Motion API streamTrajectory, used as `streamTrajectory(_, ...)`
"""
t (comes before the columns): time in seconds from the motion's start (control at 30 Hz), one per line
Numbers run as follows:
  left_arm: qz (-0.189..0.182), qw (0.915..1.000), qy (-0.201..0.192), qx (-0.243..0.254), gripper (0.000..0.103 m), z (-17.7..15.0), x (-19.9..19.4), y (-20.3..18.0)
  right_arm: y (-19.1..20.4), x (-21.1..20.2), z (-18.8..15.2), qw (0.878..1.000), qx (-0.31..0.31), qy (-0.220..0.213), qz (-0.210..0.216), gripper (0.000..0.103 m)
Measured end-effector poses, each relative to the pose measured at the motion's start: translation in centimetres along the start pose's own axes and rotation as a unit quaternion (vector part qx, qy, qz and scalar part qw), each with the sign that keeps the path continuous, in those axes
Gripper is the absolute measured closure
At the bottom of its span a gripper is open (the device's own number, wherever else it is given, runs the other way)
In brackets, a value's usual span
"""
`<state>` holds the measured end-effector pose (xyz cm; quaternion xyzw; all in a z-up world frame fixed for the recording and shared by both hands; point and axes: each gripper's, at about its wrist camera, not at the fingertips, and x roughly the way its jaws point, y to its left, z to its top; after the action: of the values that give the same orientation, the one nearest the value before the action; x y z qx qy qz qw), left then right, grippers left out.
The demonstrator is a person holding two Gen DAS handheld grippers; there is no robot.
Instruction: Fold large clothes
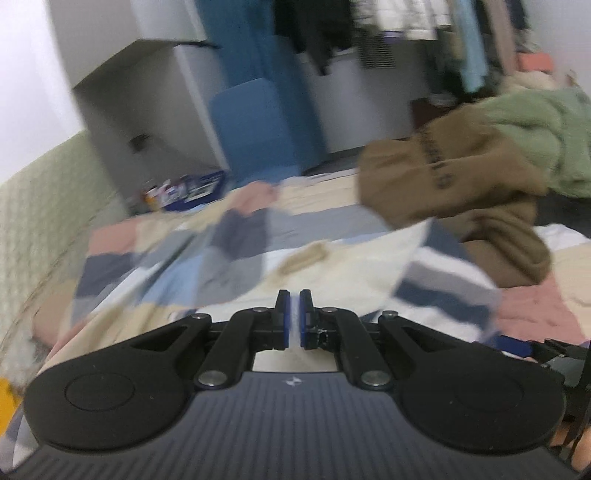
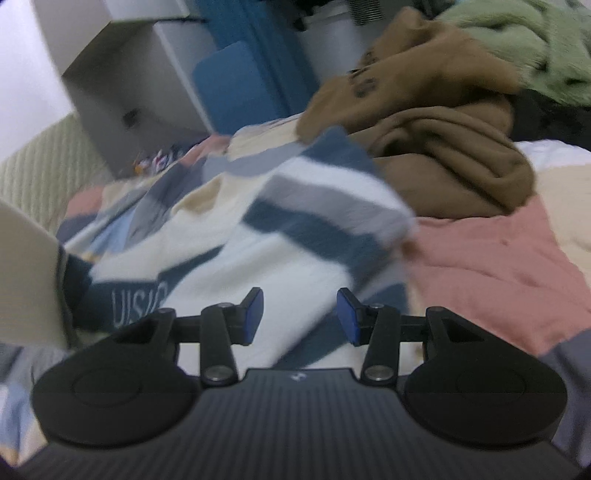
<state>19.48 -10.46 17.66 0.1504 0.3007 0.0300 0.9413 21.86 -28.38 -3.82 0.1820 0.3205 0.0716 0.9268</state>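
A large cream garment with navy and grey stripes (image 1: 332, 273) lies spread on a bed; it also shows in the right wrist view (image 2: 295, 236), with a striped sleeve folded over its body. My left gripper (image 1: 294, 319) is shut on the garment's cream edge, a thin strip of cloth showing between the blue pads. My right gripper (image 2: 300, 317) is open just above the garment's body, with nothing between its pads. Both views are motion-blurred.
A brown garment (image 1: 454, 192) and a green fleece one (image 1: 546, 136) are heaped at the right; both show in the right wrist view, brown (image 2: 436, 147) and green (image 2: 524, 40). The patchwork bedspread (image 2: 498, 258) lies underneath. A white cabinet (image 1: 147, 110) and hanging clothes (image 1: 406, 33) stand behind.
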Motion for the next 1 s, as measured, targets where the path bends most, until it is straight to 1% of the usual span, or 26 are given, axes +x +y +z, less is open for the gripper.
streamTrajectory(0.1, -0.028, 0.9995, 0.006, 0.013, 0.097, 0.8, 1.3, -4.0, -1.8, -1.1, 0.3, 1.000, 0.024, -0.012, -0.009, 0.056)
streamTrajectory(0.2, -0.058, 0.9982, 0.017, -0.003, 0.097, 0.6, 3.0, -6.8, -3.6, -2.0, 0.7, 0.998, 0.049, -0.022, -0.019, 0.056)
streamTrajectory(0.3, -0.079, 0.9961, 0.039, -0.014, 0.097, -0.2, 4.8, -8.4, -5.2, -2.7, 1.0, 0.997, 0.061, -0.026, -0.034, 0.054)
streamTrajectory(0.37, -0.092, 0.9940, 0.048, -0.035, 0.097, -0.8, 5.6, -8.3, -6.1, -3.2, 1.2, 0.996, 0.080, -0.028, -0.034, 0.054)
streamTrajectory(0.4, -0.103, 0.9918, 0.050, -0.055, 0.095, -0.9, 5.8, -8.0, -6.5, -3.4, 1.3, 0.995, 0.090, -0.030, -0.031, 0.054)
streamTrajectory(0.43, -0.113, 0.9897, 0.050, -0.072, 0.091, -1.1, 5.7, -7.5, -6.6, -3.7, 1.4, 0.995, 0.094, -0.033, -0.029, 0.054)
streamTrajectory(0.47, -0.124, 0.9869, 0.052, -0.088, 0.076, -1.2, 5.7, -6.8, -6.5, -3.9, 1.4, 0.995, 0.093, -0.036, -0.028, 0.054)
streamTrajectory(0.5, -0.134, 0.9842, 0.059, -0.100, 0.048, -1.3, 5.8, -6.0, -6.3, -4.1, 1.4, 0.995, 0.088, -0.039, -0.026, 0.054)
streamTrajectory(0.53, -0.142, 0.9817, 0.066, -0.109, 0.041, -1.3, 5.7, -5.6, -5.9, -4.3, 1.3, 0.996, 0.079, -0.041, -0.024, 0.054)
streamTrajectory(0.67, -0.155, 0.9757, 0.053, -0.146, 0.040, -1.9, 4.7, -2.5, -4.9, -5.2, 0.9, 0.997, 0.062, -0.047, -0.005, 0.054)
streamTrajectory(0.73, -0.153, 0.9725, 0.050, -0.168, 0.040, -2.6, 4.5, -0.9, -4.2, -5.3, 0.6, 0.997, 0.056, -0.042, 0.012, 0.054)
streamTrajectory(0.83, -0.149, 0.9650, 0.052, -0.210, 0.040, -4.6, 4.6, 2.3, -2.9, -5.1, 0.2, 0.998, 0.042, -0.027, 0.033, 0.054)
streamTrajectory(0.9, -0.141, 0.9613, 0.052, -0.231, 0.040, -6.7, 4.7, 4.5, -2.1, -4.9, -0.1, 0.998, 0.039, -0.018, 0.044, 0.054)
streamTrajectory(0.93, -0.134, 0.9602, 0.051, -0.240, 0.040, -7.8, 4.8, 5.5, -1.8, -4.7, -0.3, 0.998, 0.039, -0.010, 0.052, 0.047)
streamTrajectory(1.0, -0.117, 0.9585, 0.052, -0.254, 0.040, -10.2, 5.0, 7.7, -1.3, -4.2, -0.5, 0.997, 0.042, 0.003, 0.067, 0.038)
